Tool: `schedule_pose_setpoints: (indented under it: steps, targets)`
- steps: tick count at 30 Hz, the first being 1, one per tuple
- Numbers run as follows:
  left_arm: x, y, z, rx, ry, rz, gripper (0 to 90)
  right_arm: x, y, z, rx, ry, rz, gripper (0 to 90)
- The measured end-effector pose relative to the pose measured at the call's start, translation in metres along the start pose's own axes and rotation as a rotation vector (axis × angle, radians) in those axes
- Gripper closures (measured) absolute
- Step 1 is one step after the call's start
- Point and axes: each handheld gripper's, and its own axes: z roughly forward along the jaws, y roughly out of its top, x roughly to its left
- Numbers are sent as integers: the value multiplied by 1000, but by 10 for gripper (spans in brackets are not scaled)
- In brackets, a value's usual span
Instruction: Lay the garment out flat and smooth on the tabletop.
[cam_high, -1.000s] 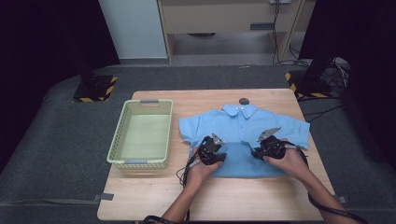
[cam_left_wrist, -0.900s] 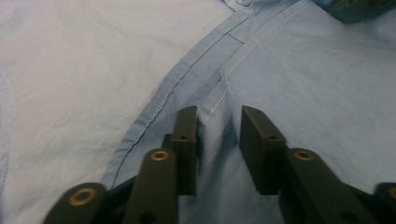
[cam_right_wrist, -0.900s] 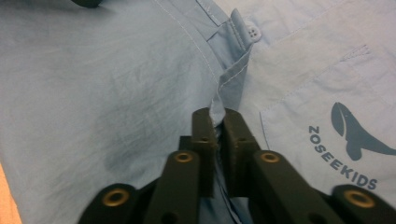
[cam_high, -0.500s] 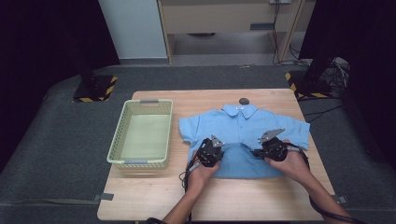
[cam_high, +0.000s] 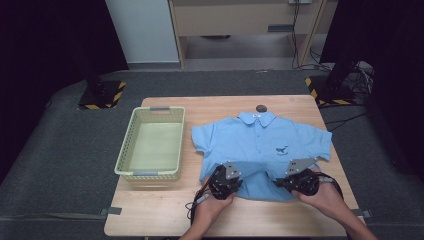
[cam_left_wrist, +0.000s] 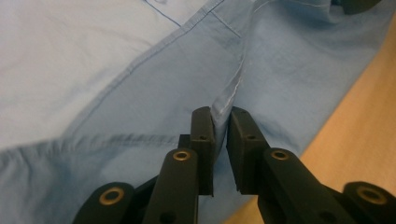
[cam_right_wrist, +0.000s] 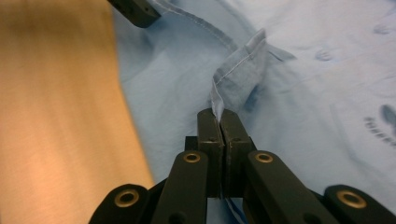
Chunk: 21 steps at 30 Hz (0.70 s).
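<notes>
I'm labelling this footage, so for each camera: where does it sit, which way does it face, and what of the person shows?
High view: above the person's side, looking forward and down at the table, shirt and basket; forearms, hands, both grippers.
Left gripper view: on the left gripper, looking along its jaws, which pinch a fold of shirt.
Right gripper view: on the right gripper, jaws shut on a raised hem fold.
All views share the blue shirt and wooden tabletop.

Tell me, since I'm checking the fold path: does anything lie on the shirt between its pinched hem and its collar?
Nothing visible does. Both the left gripper and right gripper pinch the shirt hem; the cloth ahead lies bare.
</notes>
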Motion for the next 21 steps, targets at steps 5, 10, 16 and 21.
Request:
schedule_pose_setpoints:
  steps: [5, 10, 16, 21]
  targets:
    - [-18, -14, -6, 46, -7, 45, 786, 13, -9, -1, 13, 22, -22, 889]
    - [-24, -26, -10, 78, 5, 54, 703, 27, -16, 0, 46, 58, -54, 869]
    - [-25, -36, -22, 86, 20, 20, 662, 45, -23, -1, 74, 65, -87, 854]
    - [-28, -40, -29, 80, 28, 18, 629, 50, -26, -5, 71, 63, -91, 838]
